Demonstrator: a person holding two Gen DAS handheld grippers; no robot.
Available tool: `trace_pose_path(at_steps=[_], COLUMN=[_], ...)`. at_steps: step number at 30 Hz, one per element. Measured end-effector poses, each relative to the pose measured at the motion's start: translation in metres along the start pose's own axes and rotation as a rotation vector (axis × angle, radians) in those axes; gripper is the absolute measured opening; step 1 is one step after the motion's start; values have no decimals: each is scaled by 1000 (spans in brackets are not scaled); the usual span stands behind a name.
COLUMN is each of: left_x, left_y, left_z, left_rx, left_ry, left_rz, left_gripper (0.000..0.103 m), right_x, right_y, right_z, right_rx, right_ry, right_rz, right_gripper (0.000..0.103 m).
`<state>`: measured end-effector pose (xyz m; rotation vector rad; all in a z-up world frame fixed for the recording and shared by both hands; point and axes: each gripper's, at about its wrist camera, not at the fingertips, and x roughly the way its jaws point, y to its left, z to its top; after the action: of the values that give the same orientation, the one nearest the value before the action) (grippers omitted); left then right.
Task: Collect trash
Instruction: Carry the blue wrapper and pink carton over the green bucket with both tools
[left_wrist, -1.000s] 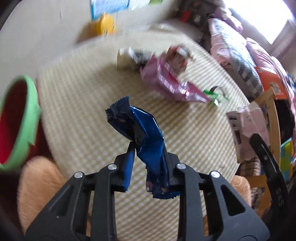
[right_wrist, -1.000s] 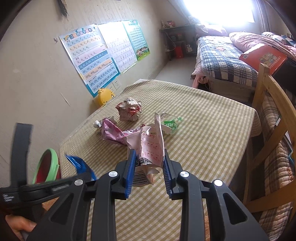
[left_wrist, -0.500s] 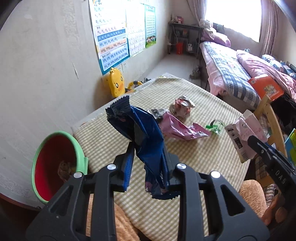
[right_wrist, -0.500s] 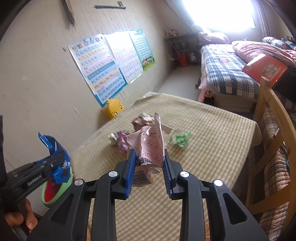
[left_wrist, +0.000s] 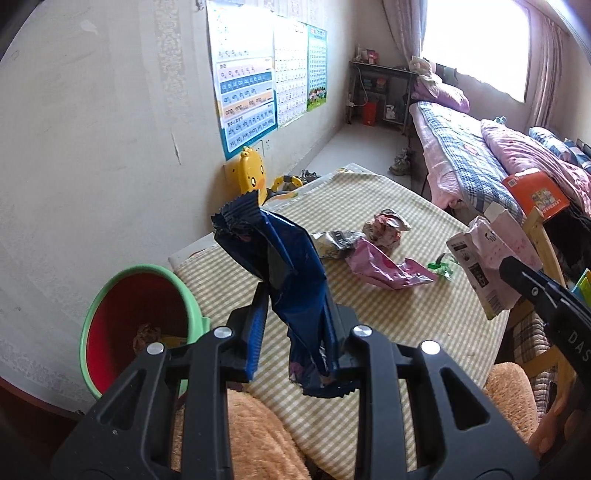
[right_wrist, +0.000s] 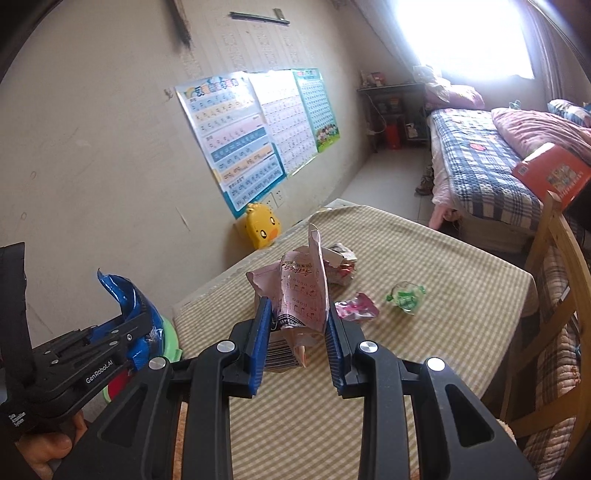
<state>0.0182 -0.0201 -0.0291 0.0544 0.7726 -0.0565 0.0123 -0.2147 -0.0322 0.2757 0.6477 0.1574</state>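
Blue foil catches the eye first: a dark blue wrapper (left_wrist: 280, 266) stands up crumpled from the left claw (left_wrist: 295, 325), whose jaws are pressed onto its lower part, above the near edge of the checked worktop (left_wrist: 399, 317). Down to the left, beside that edge, sits a green bin (left_wrist: 110, 295) with a red inside and some scraps at its bottom. The right claw (right_wrist: 297, 332) pinches a pale pink wrapper (right_wrist: 304, 291) with a barcode at its lower end, held upright over the worktop. On the cloth beyond lie more pieces of trash: a crumpled ball of paper (left_wrist: 386, 229), a silvery wrapper (left_wrist: 338, 242) touching a magenta bag (left_wrist: 384, 266), and a small green wrapper (right_wrist: 406, 295) a little apart from them. A yellow duck toy (right_wrist: 262, 225) stands against the wall past the worktop's far corner.
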Motion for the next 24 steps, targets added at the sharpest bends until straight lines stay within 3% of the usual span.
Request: trace_pose_path(at_steps=[24], left_x=[-3], left_y=[55], left_z=[-7], left_rx=[-88], left_ry=[-20], left_rz=[54], left_gripper=[26], right_x=[10], right_y=[56], right_z=[1], right_rx=[-95], right_ry=[29], right_rz=[65], right_gripper=[27])
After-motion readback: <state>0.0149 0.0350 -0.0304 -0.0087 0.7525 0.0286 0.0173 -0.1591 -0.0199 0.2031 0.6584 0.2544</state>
